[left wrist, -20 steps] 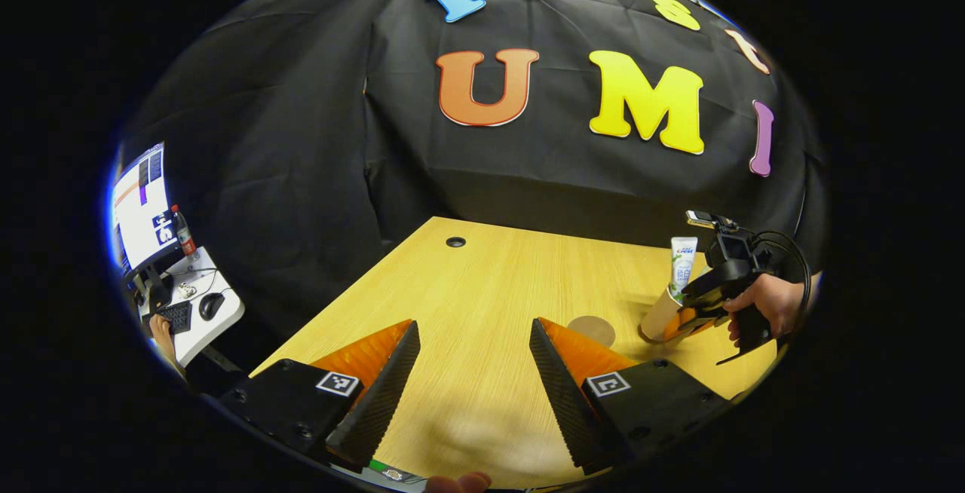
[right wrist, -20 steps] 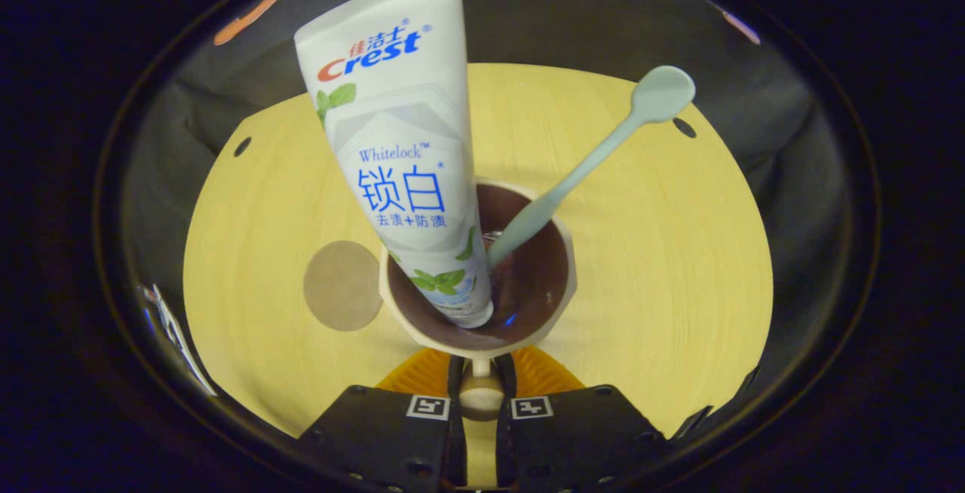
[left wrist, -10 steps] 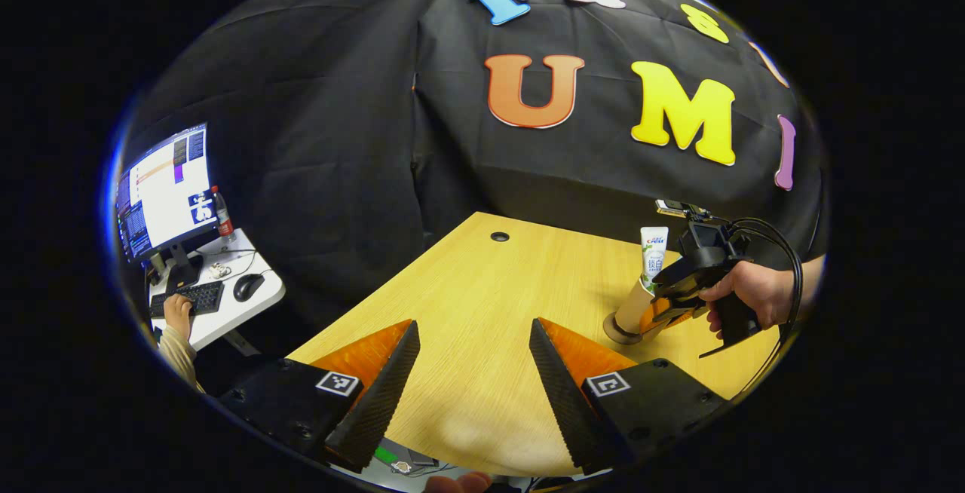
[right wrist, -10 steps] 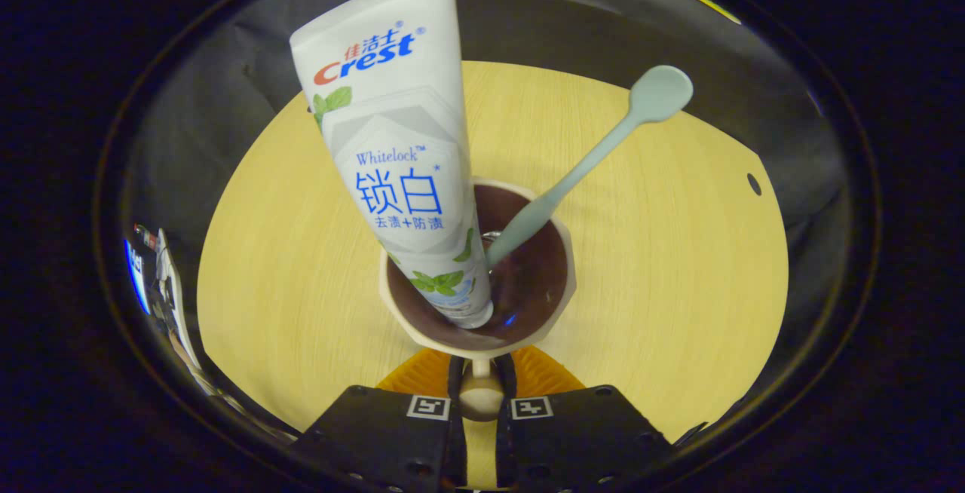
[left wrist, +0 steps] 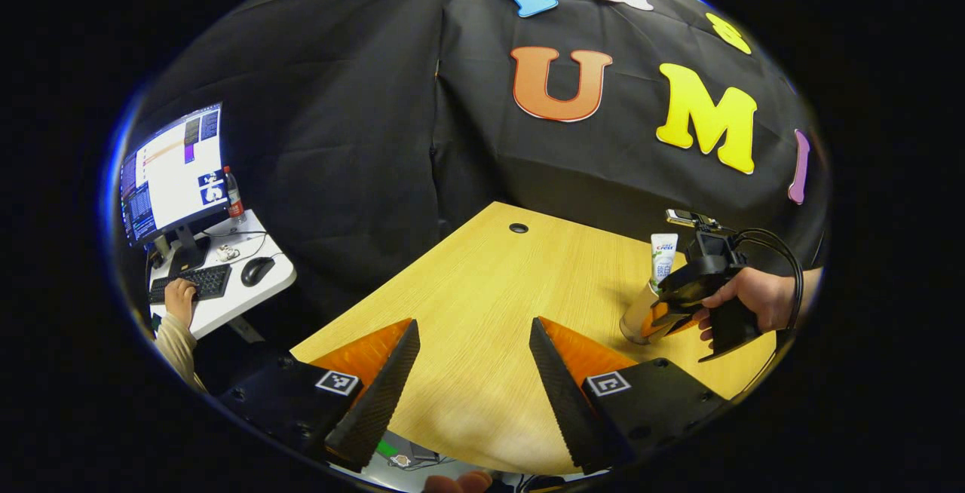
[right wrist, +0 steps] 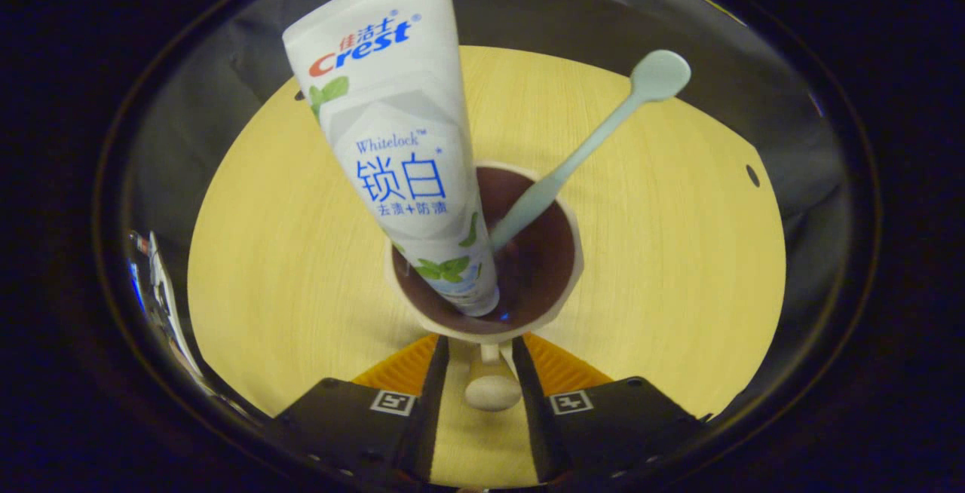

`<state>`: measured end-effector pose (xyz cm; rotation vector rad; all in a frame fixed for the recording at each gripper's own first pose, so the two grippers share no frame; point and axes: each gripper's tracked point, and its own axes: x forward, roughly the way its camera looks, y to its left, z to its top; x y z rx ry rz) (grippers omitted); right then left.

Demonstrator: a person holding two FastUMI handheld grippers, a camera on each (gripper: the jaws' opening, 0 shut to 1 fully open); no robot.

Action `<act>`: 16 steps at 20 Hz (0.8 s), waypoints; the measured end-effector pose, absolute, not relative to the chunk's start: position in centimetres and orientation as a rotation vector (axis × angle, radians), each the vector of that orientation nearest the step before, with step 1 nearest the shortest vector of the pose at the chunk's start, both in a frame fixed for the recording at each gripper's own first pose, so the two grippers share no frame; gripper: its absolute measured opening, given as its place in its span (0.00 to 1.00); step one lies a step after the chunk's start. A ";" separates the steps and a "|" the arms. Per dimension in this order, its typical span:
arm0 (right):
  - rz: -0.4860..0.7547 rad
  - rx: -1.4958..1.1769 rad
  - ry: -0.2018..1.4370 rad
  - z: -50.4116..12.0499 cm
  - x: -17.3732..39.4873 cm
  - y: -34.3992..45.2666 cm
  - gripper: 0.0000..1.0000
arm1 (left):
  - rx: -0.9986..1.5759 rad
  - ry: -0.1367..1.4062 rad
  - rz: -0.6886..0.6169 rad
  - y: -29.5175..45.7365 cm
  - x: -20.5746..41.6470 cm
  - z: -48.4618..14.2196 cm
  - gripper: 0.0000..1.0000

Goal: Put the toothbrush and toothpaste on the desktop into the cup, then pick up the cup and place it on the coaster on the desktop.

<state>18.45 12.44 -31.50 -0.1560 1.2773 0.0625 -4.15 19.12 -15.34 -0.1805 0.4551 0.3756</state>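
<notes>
1. Right gripper [right wrist: 482, 372]: jaws now spread either side of the cup [right wrist: 486, 267] handle, no longer pinching it as half a second ago.
2. Cup stands on the desk [right wrist: 678, 252], holding toothpaste [right wrist: 392, 131] and toothbrush [right wrist: 588, 139]; the coaster, seen beside it a second ago, is likely beneath it.
3. Left gripper [left wrist: 471, 372]: jaws spread, holding nothing.
4. Judgement: placement done; only withdrawal remains.
</notes>
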 end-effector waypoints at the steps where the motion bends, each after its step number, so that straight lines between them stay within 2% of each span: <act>1: 0.057 -0.150 1.283 -31.4 18.0 12.2 0.62 | -0.172 0.453 0.370 19.0 -4.0 -15.2 0.93; 2: 0.057 -0.135 1.283 -31.3 17.5 12.1 0.82 | -0.166 0.451 0.362 18.9 -3.7 -14.9 0.93; 4: 0.052 -0.093 1.252 -30.9 16.9 11.7 0.89 | -0.150 0.457 0.346 18.4 -3.2 -15.0 0.93; 6: 0.046 -0.072 1.220 -30.6 16.5 10.5 0.86 | -0.136 0.458 0.320 17.6 -2.4 -14.8 0.93; 10: 0.013 0.005 1.172 -29.5 15.1 8.2 0.88 | -0.115 0.446 0.233 14.4 -0.2 -13.9 0.94; 16: -0.056 0.028 1.022 -24.7 14.8 3.4 0.87 | -0.111 0.405 0.125 9.1 3.7 -11.1 0.93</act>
